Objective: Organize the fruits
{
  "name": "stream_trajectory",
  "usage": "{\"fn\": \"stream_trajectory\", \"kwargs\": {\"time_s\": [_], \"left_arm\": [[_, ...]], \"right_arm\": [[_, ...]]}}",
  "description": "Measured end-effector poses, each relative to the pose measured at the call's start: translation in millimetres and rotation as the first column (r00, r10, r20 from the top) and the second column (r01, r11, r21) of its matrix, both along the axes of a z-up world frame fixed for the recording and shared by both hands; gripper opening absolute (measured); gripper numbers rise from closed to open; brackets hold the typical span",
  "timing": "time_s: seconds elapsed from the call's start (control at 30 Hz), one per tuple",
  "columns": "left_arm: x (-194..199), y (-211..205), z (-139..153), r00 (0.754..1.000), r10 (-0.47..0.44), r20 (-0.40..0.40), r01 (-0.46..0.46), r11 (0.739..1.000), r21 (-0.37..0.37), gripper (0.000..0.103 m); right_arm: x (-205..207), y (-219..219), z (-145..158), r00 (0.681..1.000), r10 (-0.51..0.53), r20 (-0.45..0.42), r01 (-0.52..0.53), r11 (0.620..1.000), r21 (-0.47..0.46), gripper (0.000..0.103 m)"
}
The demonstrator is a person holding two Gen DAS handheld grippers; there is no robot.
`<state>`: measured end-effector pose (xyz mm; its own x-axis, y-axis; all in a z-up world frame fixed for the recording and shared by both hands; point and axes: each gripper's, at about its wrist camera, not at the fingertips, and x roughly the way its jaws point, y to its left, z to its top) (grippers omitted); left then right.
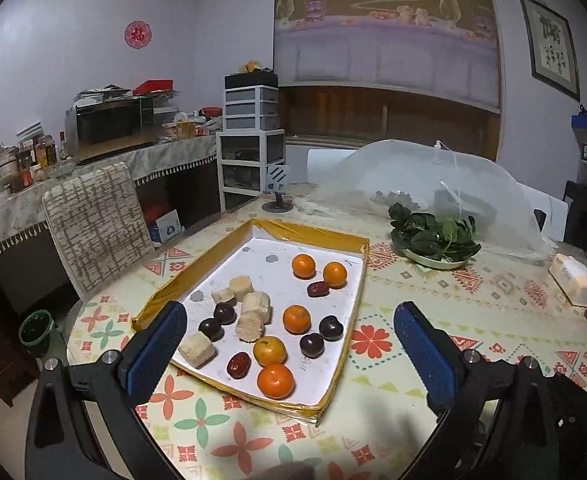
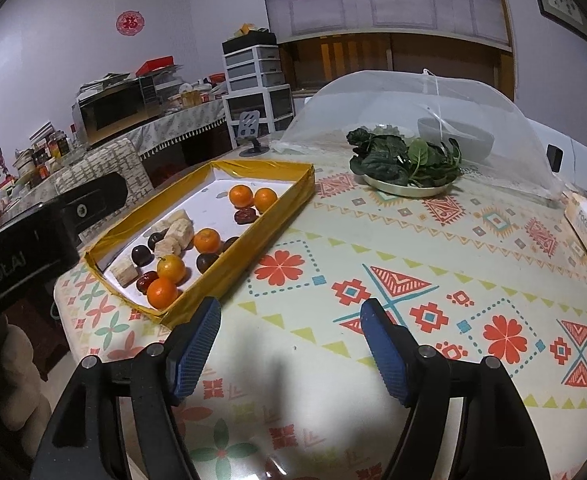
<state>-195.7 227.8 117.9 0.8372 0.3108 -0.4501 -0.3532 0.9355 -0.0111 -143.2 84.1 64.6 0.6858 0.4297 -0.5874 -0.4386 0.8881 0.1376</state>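
Hovering over the bench, left tongs (image 1: 289,332) wide open and empty, tray (image 1: 213,248) of oranges (image 1: 275,380) dead ahead; right tongs (image 2: 291,322) also open, empty, tray off left.

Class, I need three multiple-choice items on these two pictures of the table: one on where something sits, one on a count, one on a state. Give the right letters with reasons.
1. Where do the oranges lie?
A. inside the yellow-rimmed tray
B. on the plate of greens
C. on the bare tablecloth

2. How many oranges are in the tray?
A. three
B. five
C. eight

3. How does the left hand-held gripper stand?
A. shut on an orange
B. shut on nothing
C. open, holding nothing

Answers:
1 A, all the fruit sits within the tray's rim.
2 B, two at the far end, one mid-tray and two near.
3 C, its blue pads stand wide apart with nothing pressed between them.
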Motion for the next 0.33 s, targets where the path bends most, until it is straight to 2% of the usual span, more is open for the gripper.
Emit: {"fn": "stream_trajectory", "kwargs": {"time_s": [0.13,0.33], "left_arm": [[-1,-2,3,1.0,0.005,-0.01,-0.005,1.0,-0.009,0.103],[1,-22,12,1.0,-0.012,-0.024,0.013,0.999,0.039,0.103]], "right_arm": [[-4,-1,3,1.0,0.006,0.008,-0.006,1.0,0.007,0.078],[-5,-20,13,1.0,-0.013,0.016,0.013,0.999,0.045,0.079]]}}
